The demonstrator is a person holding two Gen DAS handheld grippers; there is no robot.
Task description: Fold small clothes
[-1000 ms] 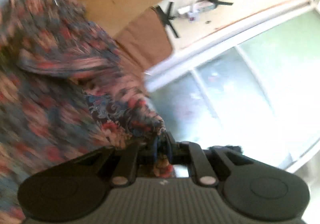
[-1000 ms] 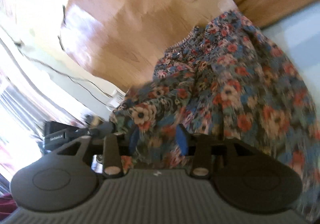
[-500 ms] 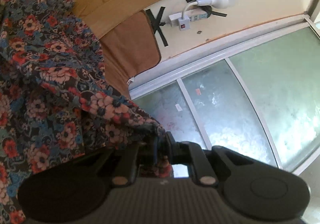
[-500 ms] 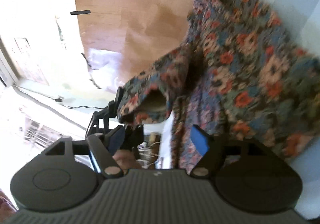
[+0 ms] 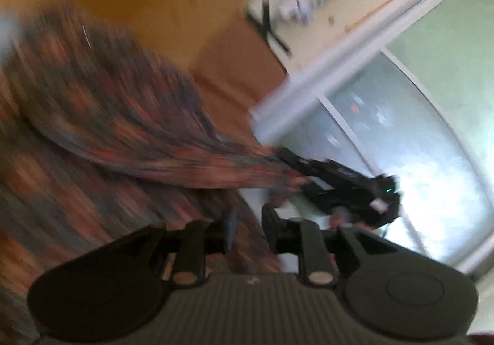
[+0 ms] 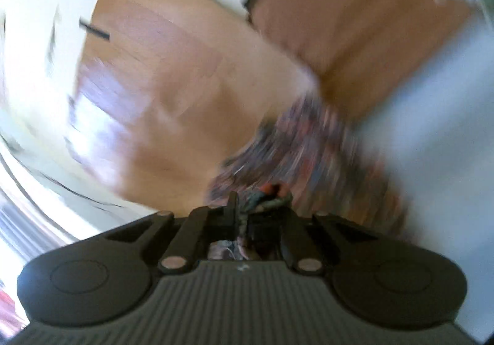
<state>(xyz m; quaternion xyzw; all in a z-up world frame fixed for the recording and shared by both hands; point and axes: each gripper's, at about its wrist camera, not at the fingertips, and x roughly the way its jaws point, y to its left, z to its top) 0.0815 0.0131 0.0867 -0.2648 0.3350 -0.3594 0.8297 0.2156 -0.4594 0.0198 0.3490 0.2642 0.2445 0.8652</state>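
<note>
Pinching the floral garment [image 6: 296, 141], right gripper [image 6: 244, 212] closed tight.

Floral garment [image 5: 117, 141], dark with red and blue blooms, motion-blurred, stretched taut ahead of my left tool, one bunched edge pinched at my right tool [image 6: 247, 206], the rest trailing up-right over pale surface

I can read no text from here; both views are smeared by motion, and nothing carries a legible word, number or sign.
</note>
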